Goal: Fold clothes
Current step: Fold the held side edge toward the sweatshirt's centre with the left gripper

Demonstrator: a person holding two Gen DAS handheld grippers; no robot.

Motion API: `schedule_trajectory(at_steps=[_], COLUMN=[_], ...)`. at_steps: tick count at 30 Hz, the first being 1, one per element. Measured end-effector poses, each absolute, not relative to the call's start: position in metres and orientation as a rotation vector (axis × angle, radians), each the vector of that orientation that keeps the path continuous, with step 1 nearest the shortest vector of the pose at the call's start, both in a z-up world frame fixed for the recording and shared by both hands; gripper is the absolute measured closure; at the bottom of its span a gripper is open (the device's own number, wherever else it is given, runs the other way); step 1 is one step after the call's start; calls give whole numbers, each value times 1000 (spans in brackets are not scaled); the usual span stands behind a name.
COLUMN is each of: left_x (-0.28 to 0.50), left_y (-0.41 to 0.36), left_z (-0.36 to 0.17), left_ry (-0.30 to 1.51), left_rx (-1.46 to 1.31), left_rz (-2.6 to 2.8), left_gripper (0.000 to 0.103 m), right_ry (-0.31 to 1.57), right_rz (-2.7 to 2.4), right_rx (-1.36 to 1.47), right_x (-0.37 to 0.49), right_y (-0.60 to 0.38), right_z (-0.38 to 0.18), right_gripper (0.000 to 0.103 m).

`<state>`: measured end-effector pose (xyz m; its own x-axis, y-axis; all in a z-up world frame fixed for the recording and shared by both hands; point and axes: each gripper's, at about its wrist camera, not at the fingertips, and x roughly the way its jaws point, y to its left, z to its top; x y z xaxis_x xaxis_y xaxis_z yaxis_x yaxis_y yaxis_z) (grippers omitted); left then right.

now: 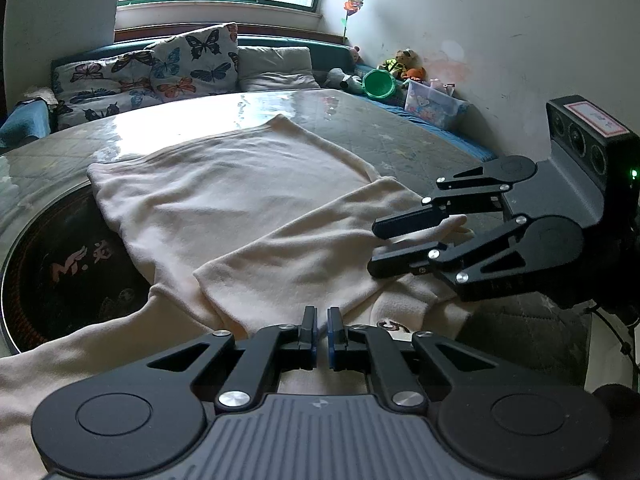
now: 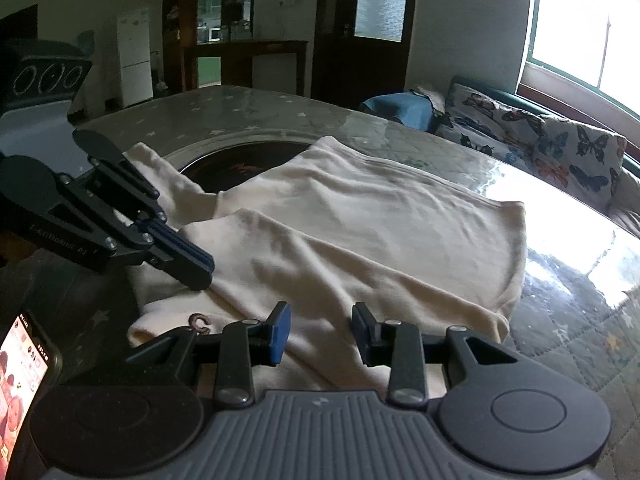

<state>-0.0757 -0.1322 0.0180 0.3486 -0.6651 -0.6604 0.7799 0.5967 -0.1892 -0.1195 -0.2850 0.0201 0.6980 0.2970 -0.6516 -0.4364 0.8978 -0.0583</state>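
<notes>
Two grippers over cream garment (image 1: 224, 184), spread flat on the glass-topped counter (image 1: 400, 128) with one sleeve (image 1: 304, 248) folded across the body. Left gripper (image 1: 322, 320): jaws together, resting near the collar, probably to pin the cloth against sliding. Right gripper (image 2: 320, 330): jaws apart with the sleeve end lying between them and not pinched, probably just set down for the fold.

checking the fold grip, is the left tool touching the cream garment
Touching. In the right wrist view the shut left tool has its tips pressed into the cream garment, with no gap between them.
</notes>
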Motion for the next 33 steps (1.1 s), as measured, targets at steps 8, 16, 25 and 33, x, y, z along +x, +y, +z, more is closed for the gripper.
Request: schedule_trajectory(at_steps=[8, 16, 25, 33], left_x=[-77, -76, -74, -72], left_y=[-130, -127, -125, -130], left_z=[19, 19, 26, 27], left_ry=[770, 770, 751, 740], left_rx=[171, 173, 157, 149], left_rz=[-937, -931, -927, -935], left_gripper=[97, 97, 97, 95], right_ry=[667, 662, 635, 647], right_rz=[435, 487, 435, 479], right_rx=[-257, -283, -243, -302], right_x=[-128, -134, -125, -134], right_y=[-277, -269, -276, -265], right_z=[22, 23, 30, 20], right_gripper=[69, 69, 69, 69])
